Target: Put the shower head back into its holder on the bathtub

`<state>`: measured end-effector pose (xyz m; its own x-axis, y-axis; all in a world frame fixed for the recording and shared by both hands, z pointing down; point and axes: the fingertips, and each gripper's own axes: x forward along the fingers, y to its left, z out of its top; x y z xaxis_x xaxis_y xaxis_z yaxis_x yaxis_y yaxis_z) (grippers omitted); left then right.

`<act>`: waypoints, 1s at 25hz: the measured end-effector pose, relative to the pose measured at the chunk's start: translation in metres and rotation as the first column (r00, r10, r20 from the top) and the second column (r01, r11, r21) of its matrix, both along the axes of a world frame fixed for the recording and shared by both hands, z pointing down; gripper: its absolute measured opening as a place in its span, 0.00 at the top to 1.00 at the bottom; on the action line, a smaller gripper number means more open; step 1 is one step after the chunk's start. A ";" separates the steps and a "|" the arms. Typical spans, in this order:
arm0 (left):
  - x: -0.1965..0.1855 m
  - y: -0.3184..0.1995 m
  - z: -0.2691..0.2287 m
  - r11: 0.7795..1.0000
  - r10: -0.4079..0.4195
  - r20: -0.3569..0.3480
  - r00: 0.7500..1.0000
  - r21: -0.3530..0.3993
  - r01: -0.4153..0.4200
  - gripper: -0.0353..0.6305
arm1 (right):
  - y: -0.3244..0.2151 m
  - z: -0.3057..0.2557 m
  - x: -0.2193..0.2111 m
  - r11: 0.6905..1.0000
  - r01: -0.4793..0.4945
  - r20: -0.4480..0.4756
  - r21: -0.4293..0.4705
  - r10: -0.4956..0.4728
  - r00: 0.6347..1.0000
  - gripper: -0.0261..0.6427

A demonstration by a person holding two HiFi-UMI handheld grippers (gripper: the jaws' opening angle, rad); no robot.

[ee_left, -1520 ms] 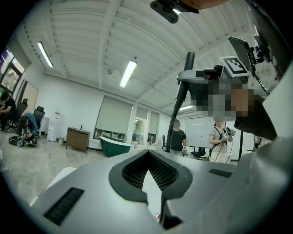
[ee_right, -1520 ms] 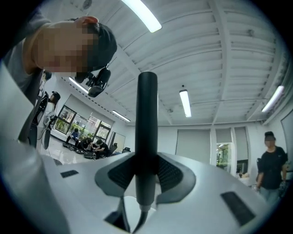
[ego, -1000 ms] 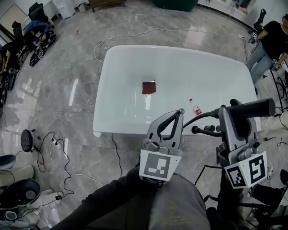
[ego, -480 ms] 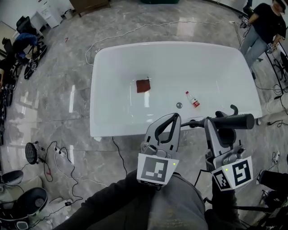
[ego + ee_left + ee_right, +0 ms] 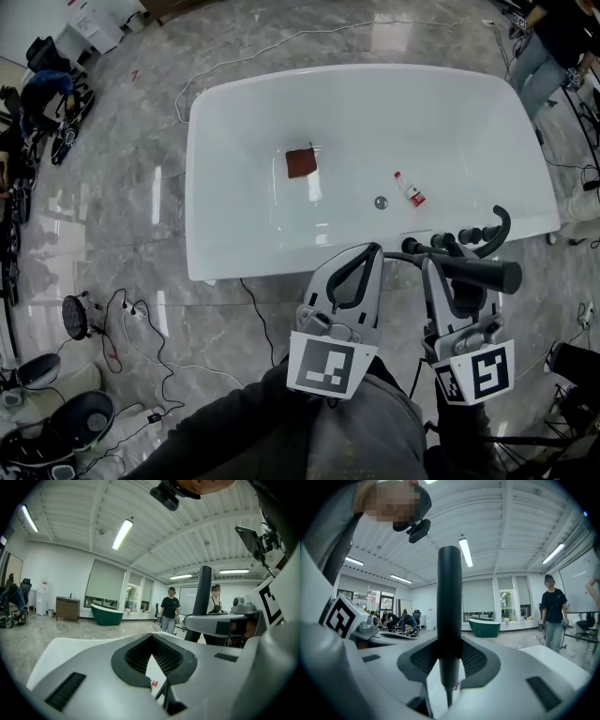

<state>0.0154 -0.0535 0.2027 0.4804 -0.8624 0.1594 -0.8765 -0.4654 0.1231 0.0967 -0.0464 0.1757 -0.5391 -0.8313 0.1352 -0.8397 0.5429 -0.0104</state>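
I'm pinching the shower head point(image 5: 495, 274) crosswise in the right gripper point(image 5: 441, 272) fingers. The bathtub point(image 5: 244, 264) rim fittings point(image 5: 457, 240) are lying just ahead. The left gripper point(image 5: 373, 251) fingers are sitting pressed together, empty.

In the bathtub point(image 5: 225, 234) a square pad point(image 5: 301, 162) lies left of centre, a bottle point(image 5: 409, 189) right of it, the drain point(image 5: 381, 202) just beside the bottle — taps point(image 5: 459, 239) on the near edge toward the right corner, the shower head point(image 5: 478, 271) just before them.

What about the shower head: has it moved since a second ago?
Yes: the shower head came toward the person, from level with the bottle to the bathtub rim.
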 end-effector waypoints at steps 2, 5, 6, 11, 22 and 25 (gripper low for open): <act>0.002 -0.003 0.005 1.000 0.005 0.001 1.000 -0.005 -0.005 0.94 | -0.001 0.009 0.000 1.000 -0.007 -0.005 -0.002 0.007 1.000 0.75; 0.004 -0.009 0.015 1.000 0.009 0.004 1.000 -0.014 -0.009 0.94 | -0.003 0.025 0.001 1.000 -0.010 -0.020 -0.014 0.010 1.000 0.75; 0.005 -0.011 0.019 1.000 0.009 0.005 1.000 -0.018 -0.009 0.94 | -0.004 0.031 0.001 1.000 -0.011 -0.023 -0.021 0.010 1.000 0.75; 0.002 -0.020 0.040 0.999 0.014 0.017 1.000 -0.052 -0.014 0.94 | -0.011 0.053 0.000 0.999 -0.020 -0.027 -0.049 0.019 0.999 0.75; 0.004 -0.026 0.061 0.996 0.040 0.025 0.999 -0.085 -0.037 0.94 | -0.012 0.080 -0.010 0.997 -0.029 -0.034 -0.076 0.027 0.999 0.75; 0.003 -0.025 0.064 0.995 0.045 0.032 0.999 -0.091 -0.041 0.94 | -0.013 0.085 -0.012 0.996 -0.031 -0.038 -0.083 0.028 0.999 0.75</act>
